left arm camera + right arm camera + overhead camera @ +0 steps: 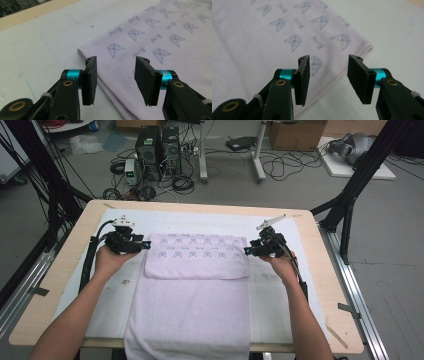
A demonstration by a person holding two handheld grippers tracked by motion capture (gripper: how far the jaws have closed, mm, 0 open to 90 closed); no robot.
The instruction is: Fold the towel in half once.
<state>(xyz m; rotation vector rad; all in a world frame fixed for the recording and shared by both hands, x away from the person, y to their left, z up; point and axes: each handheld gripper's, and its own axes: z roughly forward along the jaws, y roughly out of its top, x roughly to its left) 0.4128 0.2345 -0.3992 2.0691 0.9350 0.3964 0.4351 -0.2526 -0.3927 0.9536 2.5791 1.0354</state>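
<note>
High view: a pale pink towel (192, 295) lies on a white mat (280, 285) on the table (65, 285). Its far part is folded toward the person, so a printed band runs left to right; the near end hangs over the table's near edge. The left gripper (146, 244) sits at the band's left end and the right gripper (247, 251) at its right end, each pointing inward. Both are about equally close to their corners.

Left gripper view: the jaws stand about half open with nothing between the pads. The towel's (155, 45) folded corner lies just below and ahead, the edge running away to the right.

Right gripper view: the jaws are likewise half open and empty. The towel (274, 37) spreads left, its corner just beyond the right jaw.

Judgement: the band's long axis spans both grippers, so the next fold needs both corners.
</note>
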